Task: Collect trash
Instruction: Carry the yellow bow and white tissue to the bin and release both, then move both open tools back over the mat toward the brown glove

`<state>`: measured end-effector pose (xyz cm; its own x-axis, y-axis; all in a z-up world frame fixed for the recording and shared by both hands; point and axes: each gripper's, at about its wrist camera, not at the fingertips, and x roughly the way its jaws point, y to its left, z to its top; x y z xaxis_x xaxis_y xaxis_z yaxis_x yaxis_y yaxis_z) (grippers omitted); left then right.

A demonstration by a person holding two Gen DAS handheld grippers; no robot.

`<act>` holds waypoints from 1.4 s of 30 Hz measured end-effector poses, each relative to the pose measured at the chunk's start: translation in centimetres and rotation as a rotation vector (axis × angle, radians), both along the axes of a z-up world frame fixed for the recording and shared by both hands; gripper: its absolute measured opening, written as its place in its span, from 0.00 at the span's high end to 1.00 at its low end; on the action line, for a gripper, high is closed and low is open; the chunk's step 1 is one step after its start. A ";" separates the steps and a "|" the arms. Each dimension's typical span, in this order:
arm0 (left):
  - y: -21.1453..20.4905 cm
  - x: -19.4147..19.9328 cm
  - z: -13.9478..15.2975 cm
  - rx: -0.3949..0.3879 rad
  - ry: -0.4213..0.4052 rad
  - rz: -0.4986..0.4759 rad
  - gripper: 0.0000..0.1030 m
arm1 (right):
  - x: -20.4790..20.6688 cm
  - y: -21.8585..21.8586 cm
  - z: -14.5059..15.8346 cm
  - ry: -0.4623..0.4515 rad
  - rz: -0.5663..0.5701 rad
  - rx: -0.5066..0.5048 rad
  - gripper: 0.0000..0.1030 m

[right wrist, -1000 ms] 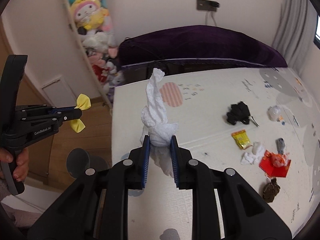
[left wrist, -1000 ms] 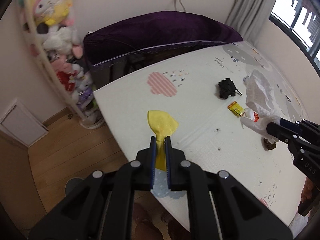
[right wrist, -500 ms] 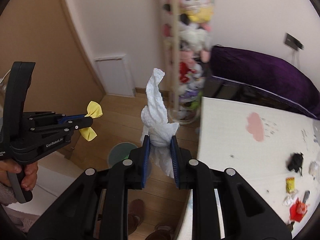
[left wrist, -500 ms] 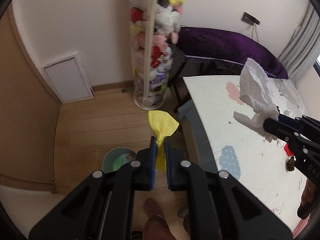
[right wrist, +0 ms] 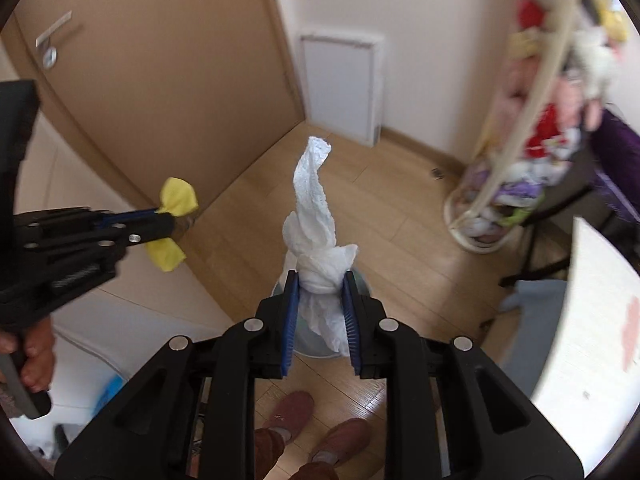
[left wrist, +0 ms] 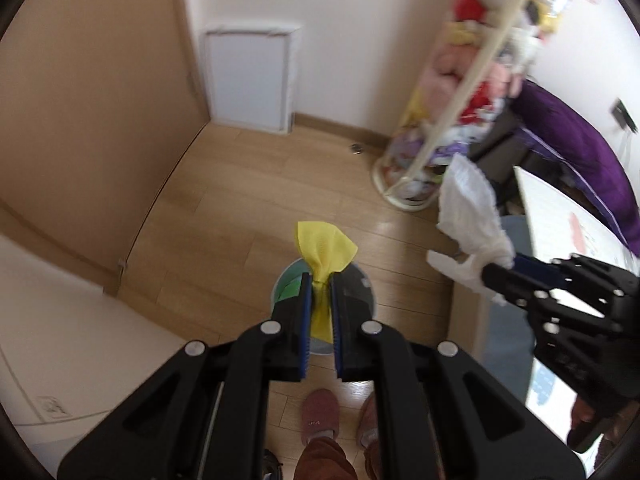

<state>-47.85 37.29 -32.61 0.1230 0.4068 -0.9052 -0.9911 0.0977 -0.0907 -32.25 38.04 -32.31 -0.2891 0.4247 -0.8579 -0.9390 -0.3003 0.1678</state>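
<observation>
We hold the left gripper (left wrist: 320,280) clenched on a yellow scrap (left wrist: 325,246), which is pinched at its middle so that one end fans out past the fingertips and the other hangs down between the blue pads (left wrist: 306,320). The right gripper (right wrist: 319,280) grasps a white tissue (right wrist: 314,216); its twisted end stands up past the tips and a loose tail droops between the fingers. Its jaws are spread wider than the left ones, yet the wad is still pressed on both sides.

Both grippers point steeply down at the wooden floor (left wrist: 224,216). A round bin (left wrist: 362,284) stands on the floor right under them; in each wrist view it lies behind the fingertips, mostly hidden by the gripper and its load. In the left view the green inside of the bin shows to the left of the fingers.

Our slippers (right wrist: 290,410) show at the bottom edge, just beside the bin. A rack of plush toys (left wrist: 480,80) stands to the right, and the white table (right wrist: 592,320) edge is on the far right.
</observation>
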 end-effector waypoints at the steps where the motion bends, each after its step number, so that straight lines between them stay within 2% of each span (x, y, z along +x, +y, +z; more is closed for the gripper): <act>1: 0.0 -0.7 -1.2 -0.005 0.006 0.019 0.91 | -0.8 0.5 -1.7 -0.008 0.013 -0.007 0.80; 4: -0.2 -2.3 -4.4 -0.009 0.002 0.069 0.91 | -3.6 1.8 -6.6 -0.025 0.054 -0.033 0.80; 7: -0.7 -3.5 -6.9 -0.028 -0.010 0.097 0.91 | -5.4 2.6 -10.2 -0.041 0.078 -0.052 0.78; 10: -0.8 -4.4 -8.5 -0.037 -0.020 0.104 0.91 | -6.4 3.3 -12.5 -0.045 0.090 -0.069 0.62; 11: -0.9 -4.6 -8.9 -0.039 -0.021 0.105 0.91 | -6.8 3.4 -13.0 -0.050 0.090 -0.069 0.60; 14: -1.0 -4.8 -9.6 -0.043 -0.014 0.098 0.91 | -6.8 3.3 -13.2 -0.060 0.094 -0.066 0.54; 19: -0.4 -4.0 -10.1 -0.047 -0.026 0.072 0.91 | -5.2 3.2 -12.5 -0.067 0.062 -0.057 0.52; 27: 1.5 -0.4 -11.9 -0.023 -0.038 -0.029 0.91 | -0.8 2.1 -11.1 -0.084 -0.038 -0.048 0.52; 30: 2.3 1.1 -12.7 -0.033 -0.047 -0.077 0.85 | 0.7 1.6 -10.8 -0.083 -0.082 -0.051 0.52; 31: 2.6 1.5 -13.1 -0.049 -0.044 -0.087 0.72 | 1.3 1.4 -10.9 -0.084 -0.094 -0.053 0.52; 32: 2.8 1.9 -13.5 -0.061 -0.036 -0.088 0.52 | 1.8 1.3 -10.8 -0.086 -0.105 -0.053 0.52; 34: 3.1 2.4 -13.9 -0.069 -0.039 -0.081 0.34 | 2.6 0.8 -10.6 -0.086 -0.132 -0.048 0.52; 38: 3.3 3.5 -13.7 -0.090 -0.015 -0.099 0.34 | 4.6 0.2 -10.0 -0.074 -0.198 -0.038 0.52; 42: 2.9 4.8 -11.9 -0.082 0.034 -0.149 0.34 | 6.7 -1.0 -8.5 -0.063 -0.259 -0.024 0.52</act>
<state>-43.03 40.15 -44.49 0.1450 0.3110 -0.9393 -0.9687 0.2379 -0.0708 -25.53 36.99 -40.80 -0.1189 0.4572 -0.8814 -0.9928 -0.0451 0.1106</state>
